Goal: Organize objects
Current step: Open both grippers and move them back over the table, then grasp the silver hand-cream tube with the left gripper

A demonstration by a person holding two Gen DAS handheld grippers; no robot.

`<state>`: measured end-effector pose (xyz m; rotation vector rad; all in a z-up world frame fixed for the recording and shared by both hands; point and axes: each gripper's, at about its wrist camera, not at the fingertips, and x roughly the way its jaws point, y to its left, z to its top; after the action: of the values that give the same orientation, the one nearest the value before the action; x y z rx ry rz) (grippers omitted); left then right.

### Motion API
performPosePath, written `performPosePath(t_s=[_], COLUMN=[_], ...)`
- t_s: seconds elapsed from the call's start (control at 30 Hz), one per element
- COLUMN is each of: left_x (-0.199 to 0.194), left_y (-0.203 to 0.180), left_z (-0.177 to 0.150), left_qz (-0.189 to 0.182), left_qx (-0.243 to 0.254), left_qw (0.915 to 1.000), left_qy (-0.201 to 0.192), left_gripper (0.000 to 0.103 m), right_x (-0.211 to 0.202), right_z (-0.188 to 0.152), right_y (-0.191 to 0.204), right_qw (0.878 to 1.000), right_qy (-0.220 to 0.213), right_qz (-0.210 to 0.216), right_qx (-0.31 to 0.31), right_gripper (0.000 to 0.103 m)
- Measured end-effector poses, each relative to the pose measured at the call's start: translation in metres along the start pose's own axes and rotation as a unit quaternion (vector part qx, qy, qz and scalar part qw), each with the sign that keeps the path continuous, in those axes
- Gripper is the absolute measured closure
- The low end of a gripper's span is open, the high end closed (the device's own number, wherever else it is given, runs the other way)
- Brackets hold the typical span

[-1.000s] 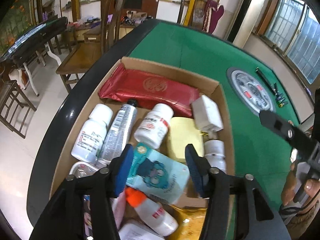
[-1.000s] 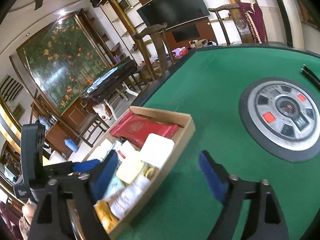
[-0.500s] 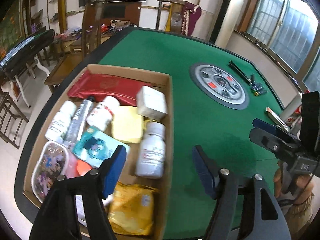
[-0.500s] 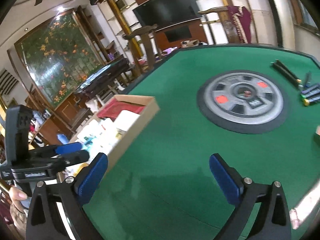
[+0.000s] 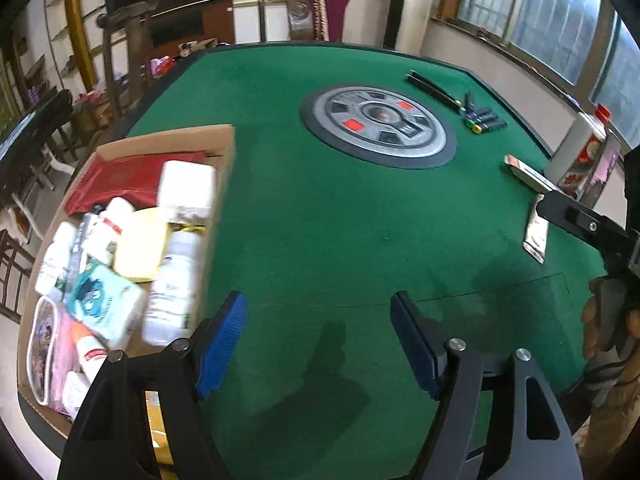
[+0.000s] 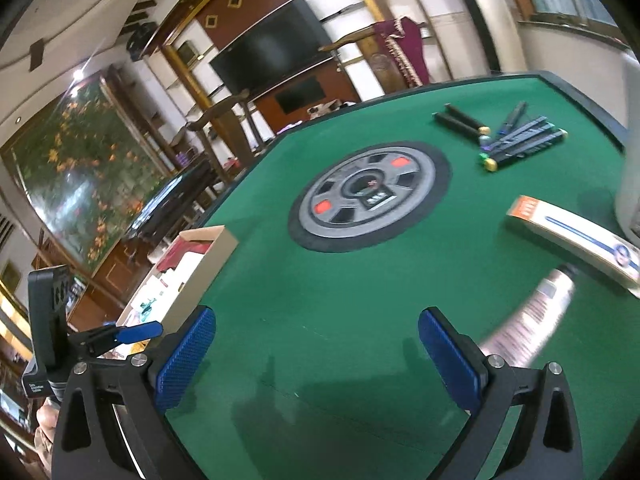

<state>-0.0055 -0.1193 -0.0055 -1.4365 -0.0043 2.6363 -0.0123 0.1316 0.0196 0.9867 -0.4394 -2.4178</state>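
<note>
My left gripper (image 5: 318, 304) hangs over bare green felt just right of the cardboard box (image 5: 168, 142); its jaws are opening and nothing is between them. The box holds a red pouch (image 5: 120, 176), white bottles (image 5: 172, 280), a yellow pad (image 5: 140, 244) and a teal packet (image 5: 104, 300). Over the felt further right my right gripper (image 6: 316, 320) stands wide open and empty. Just beyond its right finger lies a silvery tube (image 6: 528, 320), and behind that a flat white carton (image 6: 572, 240). The box (image 6: 212, 248) sits at its left.
A round grey panel (image 5: 378, 126) is set in the table's middle. Dark pens and markers (image 6: 520, 144) lie at the far right, and a white bottle (image 5: 580, 148) stands near the right edge. Wooden chairs and a dark side table stand beyond the left edge.
Both grippers have swung right, away from the box and out over the felt. The left jaws have spread wider and the right ones a little. The tube and carton have come into view.
</note>
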Motion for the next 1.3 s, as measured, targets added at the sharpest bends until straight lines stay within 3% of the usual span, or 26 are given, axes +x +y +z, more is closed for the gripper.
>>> performPosePath(t_s=[0.3,0.67,0.9,1.23,1.3], left_x=[0.019,0.049,0.069,0.105,0.109], left_y=[-0.064,-0.143,-0.187,-0.241,-0.247], left_z=[0.007,0.024,0.043,0.059,0.06], left_qz=[-0.059,-0.087,-0.105,-0.085,-0.077], left_qx=[0.05,0.102,0.127,0.172,0.18], left_qw=[0.9967,0.9894,0.9849,0.9803,0.9797], left_qy=[0.025,0.055,0.053,0.046,0.042], left_gripper=[0.029,0.018,0.018,0.019,0.032], right_x=[-0.047,-0.092,-0.115,-0.131,-0.13], right_z=[-0.024,-0.047,-0.057,-0.06,-0.06], right_y=[-0.045,-0.076,-0.096,-0.107,-0.111], right_qw=[0.998,0.988,0.98,0.98,0.979], right_qy=[-0.036,-0.09,-0.11,-0.107,-0.106], right_qz=[-0.026,0.017,0.032,0.025,0.027], right_qx=[0.044,0.123,0.165,0.166,0.171], right_gripper=[0.0,0.0,0.0,0.0,0.0])
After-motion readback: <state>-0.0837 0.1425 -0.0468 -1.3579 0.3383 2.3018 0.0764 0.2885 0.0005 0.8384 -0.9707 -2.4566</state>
